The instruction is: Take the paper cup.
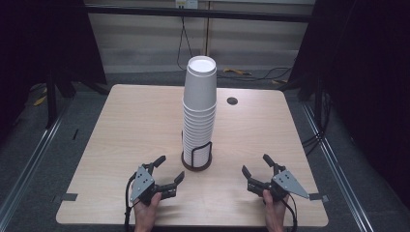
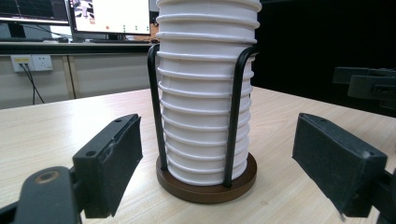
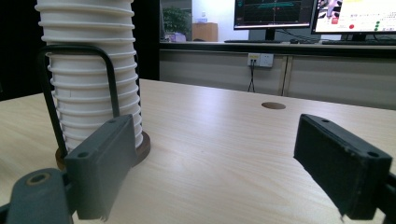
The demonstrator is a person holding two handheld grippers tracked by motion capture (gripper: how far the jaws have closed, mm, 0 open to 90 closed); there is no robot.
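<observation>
Cup stack (image 1: 199,108): one tall column of white paper cups, upside down, near the middle of the table; too many rims to count surely.
Holder (image 1: 197,162): one round brown base with black wire hoops, the stack standing inside it.
Left gripper (image 1: 165,169): jaws spread wide, nothing between them, just short of the holder.
Right gripper (image 1: 256,166): jaws spread wide too, empty, off to the holder's other side.
Table (image 1: 130,125): pale wood, with one dark round hole (image 1: 232,101) behind the stack.
Room: dark curtains at both sides, two monitors (image 3: 273,13) on a bench, cables on a grey floor.
</observation>
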